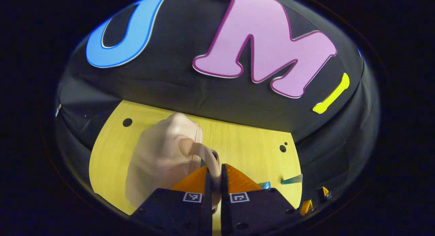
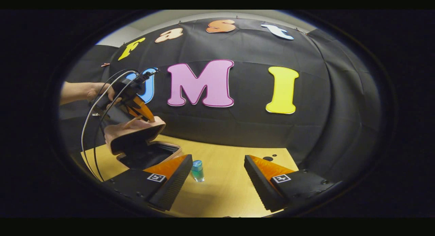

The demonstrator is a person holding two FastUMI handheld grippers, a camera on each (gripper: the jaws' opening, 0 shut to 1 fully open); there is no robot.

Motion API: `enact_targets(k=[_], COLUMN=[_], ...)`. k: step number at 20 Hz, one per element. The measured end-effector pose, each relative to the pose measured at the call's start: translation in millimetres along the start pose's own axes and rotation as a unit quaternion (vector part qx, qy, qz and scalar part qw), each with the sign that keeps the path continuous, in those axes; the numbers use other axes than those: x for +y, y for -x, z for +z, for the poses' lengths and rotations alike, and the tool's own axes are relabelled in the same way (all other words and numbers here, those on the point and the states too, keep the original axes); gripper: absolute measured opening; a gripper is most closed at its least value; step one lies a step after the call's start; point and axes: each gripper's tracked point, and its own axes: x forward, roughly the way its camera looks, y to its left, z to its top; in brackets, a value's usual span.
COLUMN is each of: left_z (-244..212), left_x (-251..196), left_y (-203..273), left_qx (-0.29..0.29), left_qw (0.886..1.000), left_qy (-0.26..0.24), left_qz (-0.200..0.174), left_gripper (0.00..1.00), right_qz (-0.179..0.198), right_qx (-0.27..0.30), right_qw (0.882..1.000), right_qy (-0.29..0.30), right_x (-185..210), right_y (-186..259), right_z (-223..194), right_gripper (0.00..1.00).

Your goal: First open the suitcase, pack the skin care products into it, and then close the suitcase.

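While the left gripper [image 1: 214, 181] pinches the handle [image 1: 198, 151] of the pink suitcase lid [image 1: 159, 158], fingers nearly together with only the handle between them, the opening step is in hand. In the right gripper view that lid [image 2: 136, 130] is tilted up off the suitcase base [image 2: 149, 154], whose dark inside shows, and a hand [image 2: 97, 91] holds the left gripper above it. The suitcase sits on the yellow table [image 2: 224, 192], and a small teal bottle [image 2: 197, 170], seemingly the skin care product, stands upright on the table just beside the suitcase, on the side toward the right gripper [image 2: 217, 178]. That gripper hangs wide open and empty, near the bottle. By my reading, the lid needs swinging further back from the suitcase base until it stays up; then the right gripper can close on the bottle and carry it into the suitcase.
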Motion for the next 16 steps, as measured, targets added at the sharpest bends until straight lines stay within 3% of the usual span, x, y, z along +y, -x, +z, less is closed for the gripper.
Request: enact_targets(k=[7, 10, 12, 16], left_z=[28.7, 38.6, 40.3, 16.1], left_x=[169.9, 244.1, 296.0, 390.0], left_y=[54.1, 53.8, 37.4, 8.8], left_qx=[-0.011, -0.036, -0.048, -0.023], left_qw=[0.990, 0.980, 0.975, 0.972], left_qy=[-0.074, -0.105, -0.111, -0.104], left_qz=[0.123, 0.165, 0.186, 0.210], left_gripper=[0.15, 0.19, 0.15, 0.15], right_qz=[-0.017, -0.029, -0.035, -0.051], right_qx=[0.005, 0.005, 0.017, 0.032], right_qw=[1.000, 0.999, 0.999, 0.997], right_qy=[0.015, 0.025, 0.028, 0.046], right_x=[30.4, 46.3, 59.3, 84.7], right_y=[0.9, 3.4, 5.2, 7.9], right_z=[6.7, 12.8, 11.7, 7.3], right_gripper=[1.00, 0.97, 0.97, 0.97])
